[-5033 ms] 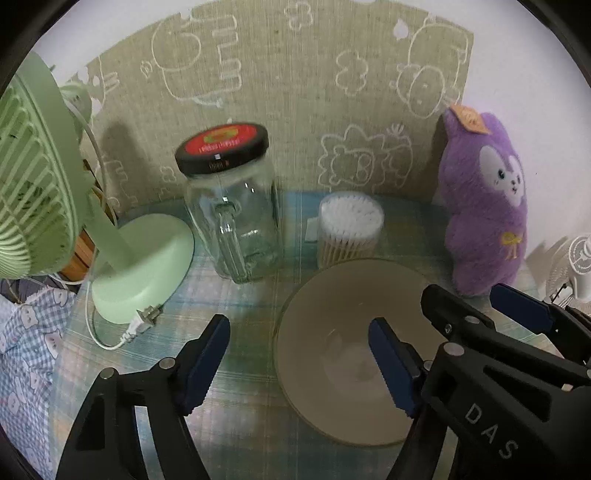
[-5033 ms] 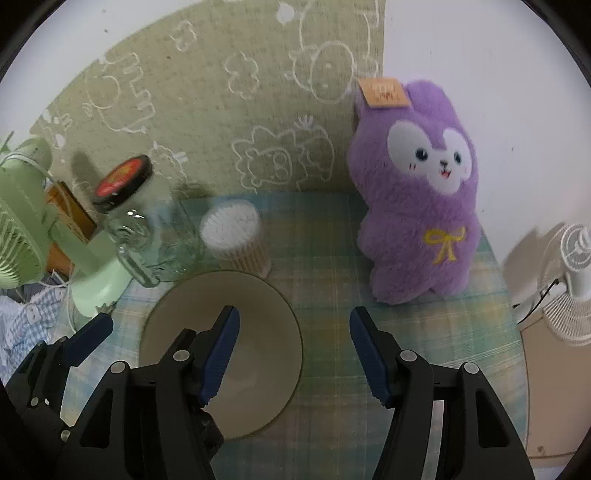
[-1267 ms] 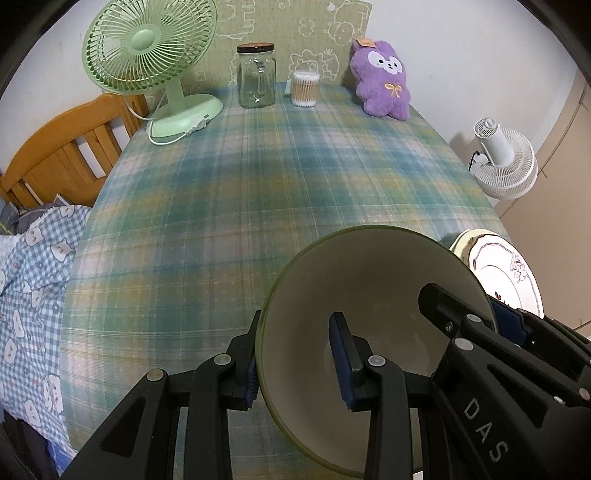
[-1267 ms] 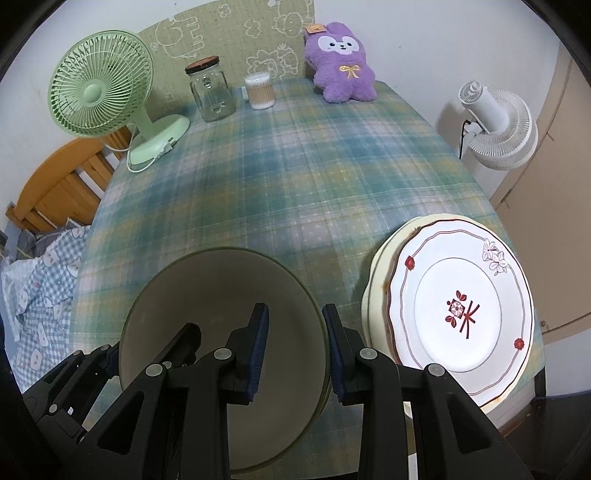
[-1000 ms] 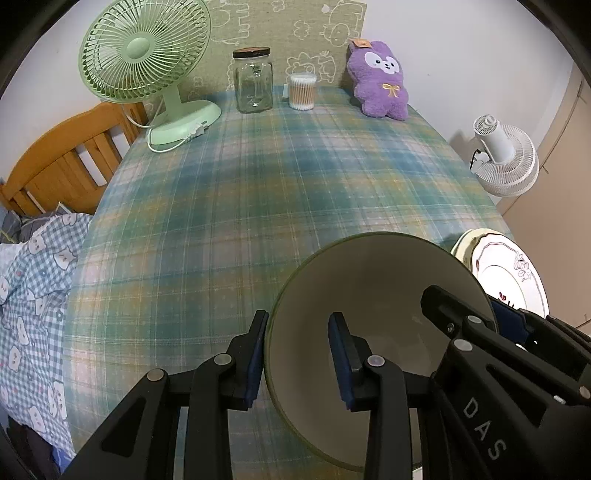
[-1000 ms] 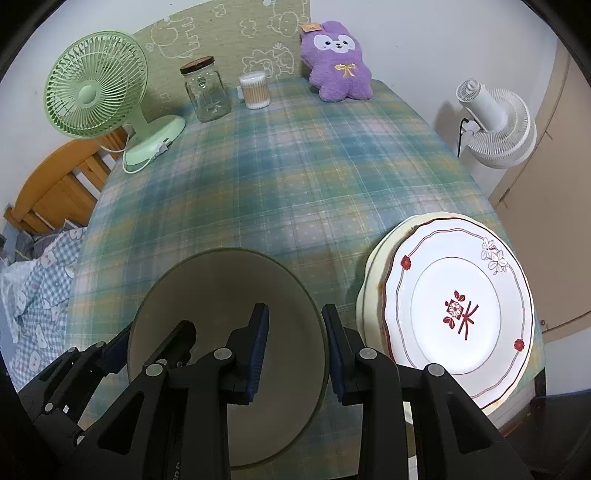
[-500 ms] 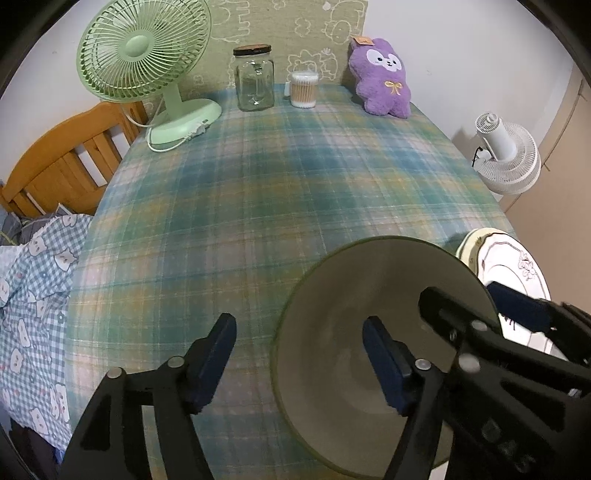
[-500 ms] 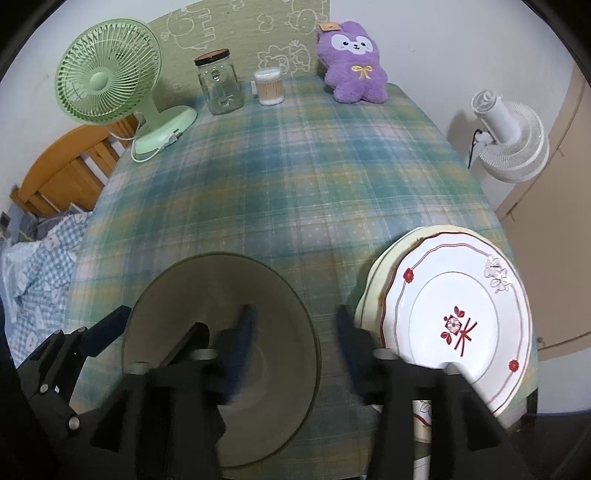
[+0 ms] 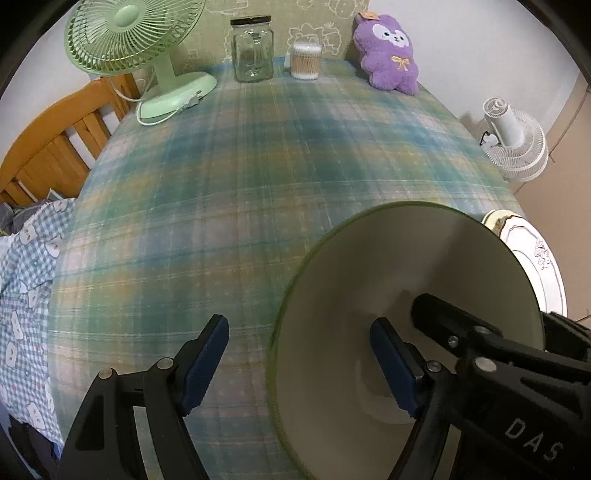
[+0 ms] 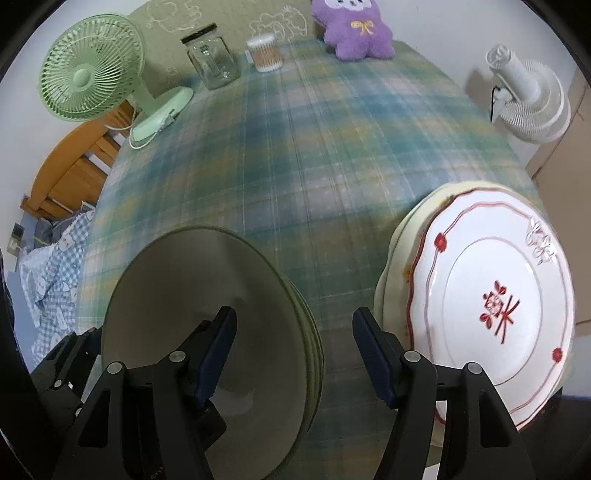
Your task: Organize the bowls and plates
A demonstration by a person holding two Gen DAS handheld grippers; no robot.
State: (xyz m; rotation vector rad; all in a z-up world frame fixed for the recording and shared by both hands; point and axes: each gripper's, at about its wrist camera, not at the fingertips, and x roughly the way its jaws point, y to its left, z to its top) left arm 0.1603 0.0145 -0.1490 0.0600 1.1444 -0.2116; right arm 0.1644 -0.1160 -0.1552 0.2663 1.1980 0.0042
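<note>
The bowl (image 10: pixel 207 332) sits nested on others at lower left, plates (image 10: pixel 491 314) stacked lower right. Left gripper (image 9: pixel 299 362) jaws are opening, right gripper (image 10: pixel 293 354) jaws spread; nothing visibly remains.

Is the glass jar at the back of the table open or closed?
Closed: the glass jar stands upright with its dark lid seated on top.
</note>
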